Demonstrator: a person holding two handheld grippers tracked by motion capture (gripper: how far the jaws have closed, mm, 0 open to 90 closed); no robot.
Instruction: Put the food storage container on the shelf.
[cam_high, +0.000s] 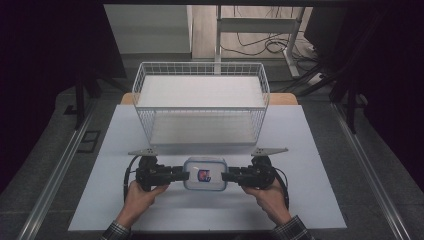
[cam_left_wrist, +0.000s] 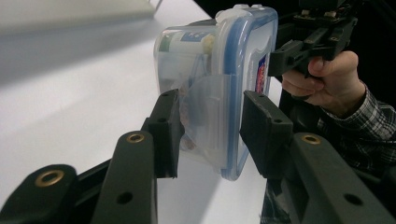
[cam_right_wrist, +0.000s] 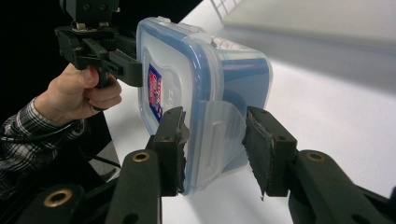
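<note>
A clear plastic food box (cam_high: 204, 174) with a blue-rimmed lid and a red-and-blue label hangs level just above the white table (cam_high: 310, 150), lid up. My left gripper (cam_high: 184, 175) grips its left end and my right gripper (cam_high: 224, 176) its right end. In the left gripper view the two black pads clamp the box (cam_left_wrist: 210, 60) at its clip flap, top and bottom, around the left gripper (cam_left_wrist: 210, 133). The right gripper view has the right gripper (cam_right_wrist: 215, 140) pressed on the other flap of the box (cam_right_wrist: 187, 70). Something pale lies inside the box.
A white wire basket (cam_high: 145, 120) with a flat white board inside stands just behind the box, at the table's far side. Beyond the table are desk legs and floor cables. Dark floor and metal rails run along both sides.
</note>
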